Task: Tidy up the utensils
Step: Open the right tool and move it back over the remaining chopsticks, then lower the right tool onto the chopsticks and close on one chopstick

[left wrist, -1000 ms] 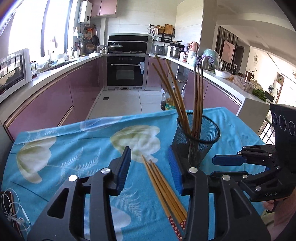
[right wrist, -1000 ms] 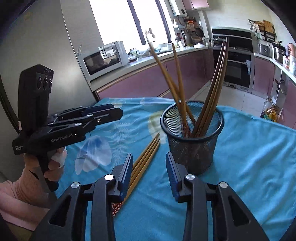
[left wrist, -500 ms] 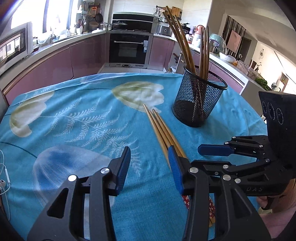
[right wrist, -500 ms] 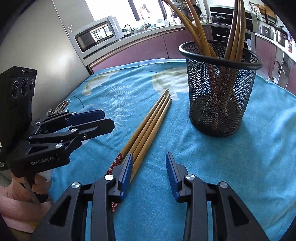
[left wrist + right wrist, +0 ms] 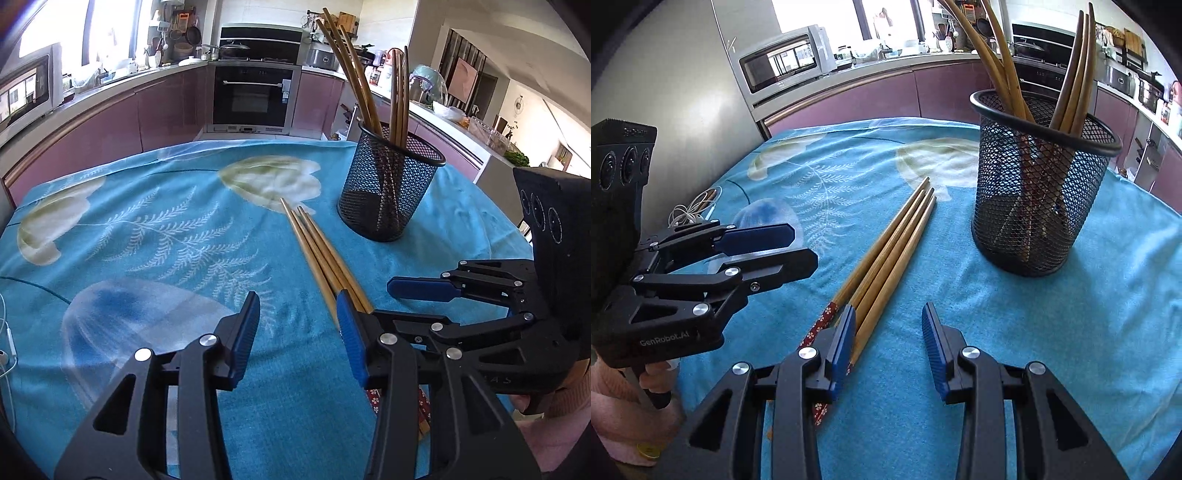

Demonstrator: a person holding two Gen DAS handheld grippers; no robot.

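Already, in the left wrist view, several chopsticks stand in the mesh cup (image 5: 391, 184) at the far right, while the loose chopsticks (image 5: 317, 247) lie on the table (image 5: 147, 221) beside the spread, empty left tool (image 5: 297, 332). From the right wrist view, the right tool (image 5: 888, 343) is also spread and holds nothing, with its left finger just over the loose chopsticks (image 5: 886, 254), so I judge that these are left to put in the cup.

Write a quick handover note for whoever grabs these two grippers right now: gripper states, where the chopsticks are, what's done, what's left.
Left gripper: open, empty, low over the cloth beside the loose chopsticks.
Right gripper: open, empty, its left finger over the loose bundle's patterned ends.
Loose chopsticks: four, lying side by side on the cloth, just left of the mesh cup.
Done: several chopsticks stand upright in the cup.
Left: pick up the four loose ones and probably drop them into the cup too.
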